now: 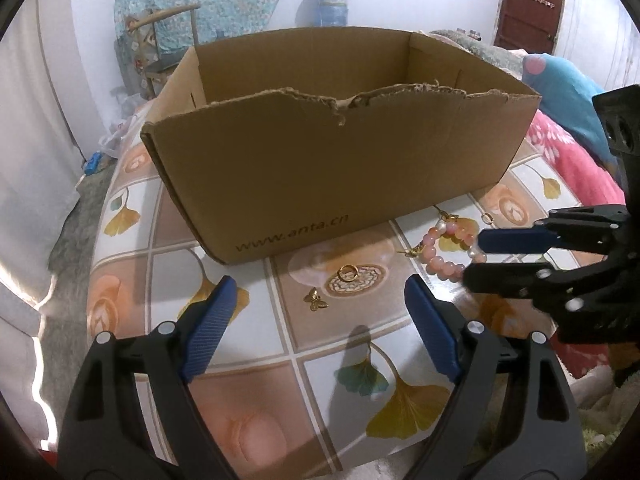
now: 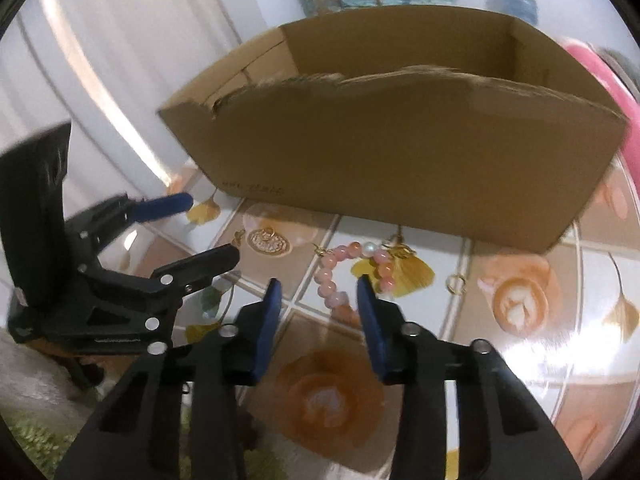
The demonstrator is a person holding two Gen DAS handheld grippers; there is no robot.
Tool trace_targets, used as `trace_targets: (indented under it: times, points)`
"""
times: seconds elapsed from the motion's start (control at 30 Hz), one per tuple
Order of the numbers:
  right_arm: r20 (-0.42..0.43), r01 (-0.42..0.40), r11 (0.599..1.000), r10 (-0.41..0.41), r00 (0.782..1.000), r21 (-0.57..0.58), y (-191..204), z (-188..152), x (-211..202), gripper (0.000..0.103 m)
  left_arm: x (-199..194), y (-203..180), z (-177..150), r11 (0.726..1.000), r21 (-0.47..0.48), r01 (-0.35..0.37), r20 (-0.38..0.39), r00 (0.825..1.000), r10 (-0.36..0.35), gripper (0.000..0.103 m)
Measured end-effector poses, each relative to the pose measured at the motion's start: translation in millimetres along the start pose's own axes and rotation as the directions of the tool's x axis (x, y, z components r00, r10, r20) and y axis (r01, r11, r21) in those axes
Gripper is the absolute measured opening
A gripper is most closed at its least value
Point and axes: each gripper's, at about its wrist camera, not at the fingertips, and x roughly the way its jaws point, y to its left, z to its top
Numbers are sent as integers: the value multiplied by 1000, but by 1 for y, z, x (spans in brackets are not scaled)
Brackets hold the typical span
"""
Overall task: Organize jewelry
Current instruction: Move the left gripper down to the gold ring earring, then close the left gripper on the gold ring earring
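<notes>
Cardboard box [image 1: 340,152], open top, near rim torn, sits toward the far edge of the tabletop [image 1: 328,344] with its tile-and-ginkgo-leaf cover.

Jewelry all lies on the cover in front of the box's near wall, none seen inside it:
- pink bead bracelet [image 2: 340,276] with a couple of white pearls, toward the right end of the box
- gold ring [image 1: 347,272] near the middle, on a round printed medallion
- gold butterfly charm [image 1: 315,299] just beside the ring, nearer side
- second small gold ring [image 2: 456,283] right of the bracelet

Left gripper [image 1: 320,300]: jaws wide apart, nothing between the pads, hanging over the ring and the charm, clear of both.

Right gripper [image 2: 318,284]: jaws partly closed, straddling the near part of the bracelet. Beads sit between the blue pads [image 2: 370,300], but the frame is blurred and I can't tell if they're pressing.
</notes>
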Motion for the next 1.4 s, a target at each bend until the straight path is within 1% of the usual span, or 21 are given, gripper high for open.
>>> trace_targets:
  times: [0.1,0.2,0.3,0.47,0.63,0.77,0.8,0.83,0.9,1.0,1.1,1.33,1.4]
  points:
    - [-26,5,1000,-6,1000,-27,3,1,11,26,0,1,0,1000,-4,-2,-3,1000,2,81]
    - [-73,-19,1000,19,997,-3,-2,-1,18,23,1,2,0,1000,-3,-5,-10,1000,5,81]
    - [-95,-41,999,43,995,28,-9,-6,14,22,1,2,0,1000,-1,-5,-15,1000,5,81]
    - [-118,-33,997,41,992,64,-19,-18,3,22,5,4,-1,1000,-11,2,-26,1000,-2,81]
    - [-72,-60,998,63,995,33,-17,-19,-14,22,5,5,-1,1000,-10,-6,-26,1000,5,68]
    - [-17,-94,995,94,995,34,-17,-12,-25,23,7,2,1,1000,1,-3,-39,999,3,51]
    - [-4,-97,995,97,995,39,-18,-10,-27,23,9,2,1,1000,6,-1,-54,999,1,46]
    - [4,-93,995,92,996,43,-18,-9,-27,23,10,2,0,1000,7,2,-64,998,-1,43]
    - [14,-86,995,85,996,50,-19,-7,-27,23,13,2,0,1000,6,5,-80,997,-4,31]
    - [25,-86,993,84,996,75,-20,-6,-25,23,17,4,1,1000,-4,7,-102,995,-7,22]
    - [30,-85,993,83,996,87,-19,-7,-28,23,23,4,1,1000,-4,-8,-132,991,7,18]
    - [33,-76,992,73,997,97,-17,-8,-28,23,25,1,0,1000,6,-28,-133,991,28,16]
    - [36,-77,992,73,997,101,-18,-8,-29,23,25,-1,1,1000,9,-29,-135,990,30,12]
